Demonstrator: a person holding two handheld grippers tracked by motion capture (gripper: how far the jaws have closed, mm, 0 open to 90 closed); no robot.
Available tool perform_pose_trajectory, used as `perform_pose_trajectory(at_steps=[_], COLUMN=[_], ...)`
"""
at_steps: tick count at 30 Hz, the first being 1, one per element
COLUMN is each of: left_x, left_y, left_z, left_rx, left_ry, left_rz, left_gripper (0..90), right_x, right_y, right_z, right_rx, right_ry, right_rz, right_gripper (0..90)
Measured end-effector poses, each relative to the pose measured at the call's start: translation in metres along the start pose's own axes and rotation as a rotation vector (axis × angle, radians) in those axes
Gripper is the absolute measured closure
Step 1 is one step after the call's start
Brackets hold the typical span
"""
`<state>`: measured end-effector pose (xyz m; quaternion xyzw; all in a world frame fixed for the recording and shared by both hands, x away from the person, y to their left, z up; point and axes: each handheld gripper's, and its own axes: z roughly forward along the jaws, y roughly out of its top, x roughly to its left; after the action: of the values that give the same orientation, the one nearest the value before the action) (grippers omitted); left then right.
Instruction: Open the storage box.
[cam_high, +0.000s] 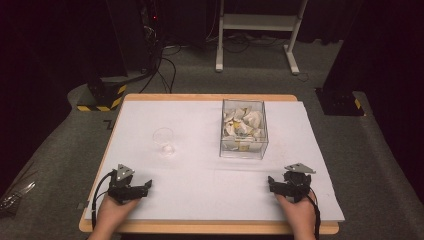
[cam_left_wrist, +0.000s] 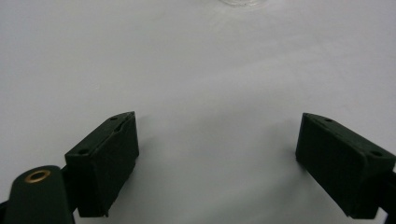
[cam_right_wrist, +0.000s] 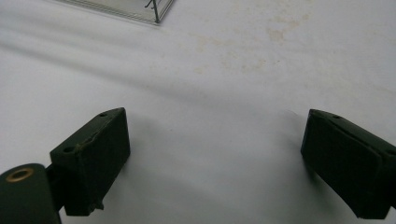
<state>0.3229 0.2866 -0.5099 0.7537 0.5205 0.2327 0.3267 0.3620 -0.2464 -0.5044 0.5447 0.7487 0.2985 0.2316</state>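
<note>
Table: wooden-edged table (cam_high: 210, 97) with a white sheet (cam_high: 200, 170) covering most of the top, grey carpet all around it.

Left gripper: left gripper (cam_high: 148, 185) sits low at the near left of the sheet, held in the person's left hand (cam_high: 111, 212). In its own view (cam_left_wrist: 217, 149) the two black jaws are spread wide, nothing but bare white sheet between them.

Right gripper: right gripper (cam_high: 270, 180) is over at the near right, in the right hand (cam_high: 299, 212). Same deal in its own view (cam_right_wrist: 215, 149), jaws wide apart with nothing in them, hovering over or resting on the sheet, can't really tell which.

Glass: small clear glass (cam_high: 164, 141) stands upright left of centre, ahead of the left gripper and well apart from it. Its base just peeks in at the top of the left gripper view (cam_left_wrist: 243, 2).

Box: clear box (cam_high: 243, 128) right of centre, stuffed with crumpled whitish paper-looking scraps (cam_high: 242, 124). One bottom corner shows in the right gripper view (cam_right_wrist: 135, 9).

Stains: faint yellowish marks (cam_right_wrist: 275, 32) on the sheet near the box.

Background: white frame legs (cam_high: 257, 30) and some cables (cam_high: 165, 65) on the floor behind the table.
</note>
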Motion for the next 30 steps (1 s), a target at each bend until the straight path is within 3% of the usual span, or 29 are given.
perform_pose_trajectory(at_steps=[13,17,30], left_x=[0.0,0.0,0.0], left_y=[0.0,0.0,0.0], left_z=[0.0,0.0,0.0], left_rx=[0.001,0.001,0.001], left_ry=[0.0,0.0,-0.002], left_rz=[0.0,0.0,-0.005], left_gripper=[13.4,13.4,13.4], right_x=[-0.001,0.0,0.017], right_y=[0.001,0.002,0.006], right_z=[-0.001,-0.005,-0.02], right_rx=[0.002,-0.021,-0.068], right_ry=[0.008,0.009,0.025], right_rz=[0.004,-0.004,-0.064], right_gripper=[8.2,8.2,8.3])
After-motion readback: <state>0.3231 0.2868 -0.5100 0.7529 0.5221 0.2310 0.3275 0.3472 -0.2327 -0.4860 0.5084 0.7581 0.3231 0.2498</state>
